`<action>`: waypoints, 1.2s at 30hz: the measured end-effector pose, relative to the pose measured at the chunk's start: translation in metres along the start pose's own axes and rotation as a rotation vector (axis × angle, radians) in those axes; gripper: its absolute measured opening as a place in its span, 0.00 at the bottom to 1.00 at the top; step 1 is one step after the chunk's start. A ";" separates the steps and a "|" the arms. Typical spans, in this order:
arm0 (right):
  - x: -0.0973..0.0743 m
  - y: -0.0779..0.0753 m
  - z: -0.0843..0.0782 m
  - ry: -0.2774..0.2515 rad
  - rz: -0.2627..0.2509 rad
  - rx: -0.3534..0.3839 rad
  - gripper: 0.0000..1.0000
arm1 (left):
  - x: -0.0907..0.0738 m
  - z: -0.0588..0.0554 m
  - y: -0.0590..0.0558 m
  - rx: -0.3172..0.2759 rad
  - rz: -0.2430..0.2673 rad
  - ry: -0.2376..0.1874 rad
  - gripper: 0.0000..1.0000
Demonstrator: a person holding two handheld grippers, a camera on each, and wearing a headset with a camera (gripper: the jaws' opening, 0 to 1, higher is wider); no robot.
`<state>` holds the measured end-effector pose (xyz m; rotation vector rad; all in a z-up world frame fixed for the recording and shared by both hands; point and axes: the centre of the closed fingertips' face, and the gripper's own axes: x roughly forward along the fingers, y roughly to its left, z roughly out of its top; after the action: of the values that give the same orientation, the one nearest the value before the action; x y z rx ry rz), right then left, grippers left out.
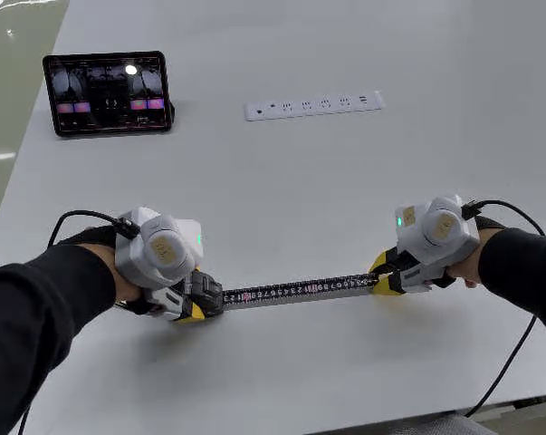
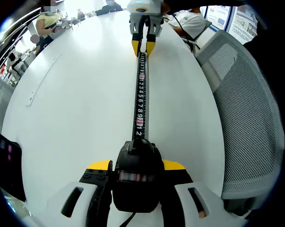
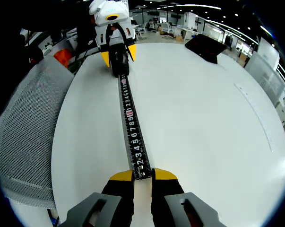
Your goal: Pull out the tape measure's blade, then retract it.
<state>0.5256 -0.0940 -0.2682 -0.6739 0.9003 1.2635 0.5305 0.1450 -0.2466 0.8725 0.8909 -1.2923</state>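
Observation:
The black tape measure case (image 1: pixel 203 294) (image 2: pixel 135 175) sits between the jaws of my left gripper (image 1: pixel 196 304) (image 2: pixel 135 165), which is shut on it. Its dark blade (image 1: pixel 300 290) (image 2: pixel 140 99) (image 3: pixel 131 132) with white numbers runs flat over the white table to my right gripper (image 1: pixel 381 276) (image 3: pixel 143 174). The right gripper's yellow-tipped jaws are shut on the blade's end hook. In the left gripper view the right gripper (image 2: pixel 143 45) is at the blade's far end. In the right gripper view the left gripper (image 3: pixel 117 56) holds the case at the far end.
A tablet (image 1: pixel 108 92) with a lit screen stands at the back left of the white table (image 1: pixel 345 181). A white power strip (image 1: pixel 313 105) lies at the back centre. A grey mesh chair (image 2: pixel 241 109) stands beside the table edge. Cables trail from both grippers.

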 end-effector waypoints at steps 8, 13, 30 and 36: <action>-0.001 -0.001 -0.003 0.003 -0.002 0.004 0.09 | 0.000 0.000 0.000 0.000 0.001 0.000 0.34; -0.002 -0.002 -0.006 0.004 -0.005 0.004 0.09 | 0.001 -0.001 -0.001 0.000 0.000 0.001 0.34; -0.002 -0.002 -0.007 0.004 -0.007 0.011 0.10 | 0.001 0.001 -0.001 -0.001 -0.002 -0.013 0.35; -0.003 0.000 -0.008 0.016 -0.004 0.006 0.11 | 0.000 0.002 0.000 0.003 0.006 -0.023 0.35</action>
<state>0.5243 -0.1024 -0.2694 -0.6816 0.9148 1.2529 0.5307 0.1431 -0.2461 0.8602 0.8677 -1.2967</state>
